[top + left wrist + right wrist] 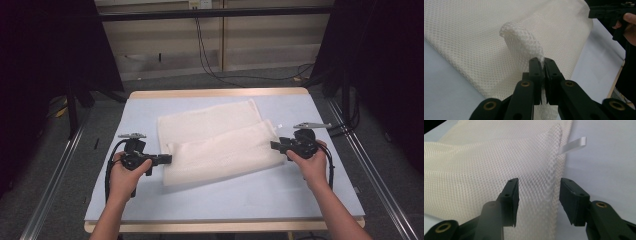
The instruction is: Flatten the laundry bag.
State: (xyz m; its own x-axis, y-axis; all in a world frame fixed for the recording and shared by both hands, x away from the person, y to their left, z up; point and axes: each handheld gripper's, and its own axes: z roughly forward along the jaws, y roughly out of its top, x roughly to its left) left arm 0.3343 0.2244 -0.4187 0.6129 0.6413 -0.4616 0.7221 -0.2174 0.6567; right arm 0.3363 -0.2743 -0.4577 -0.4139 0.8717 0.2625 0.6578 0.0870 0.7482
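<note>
The mesh cloth (215, 142) lay in the middle of the tabletop (260, 192), its near part folded over the far part. The left gripper (167, 159) sat at the cloth's left edge, jaws pinched on a raised fold. The right gripper (274, 145) sat at the right edge, jaws set apart astride that edge. A small tag (573, 146) stuck out from the cloth's far right corner.

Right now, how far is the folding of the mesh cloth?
One fold looks done: the mesh cloth lies doubled on the table. In hand: the left claw pinches its corner, while the right claw stands open around the opposite edge. Left: closing it and folding again.
</note>
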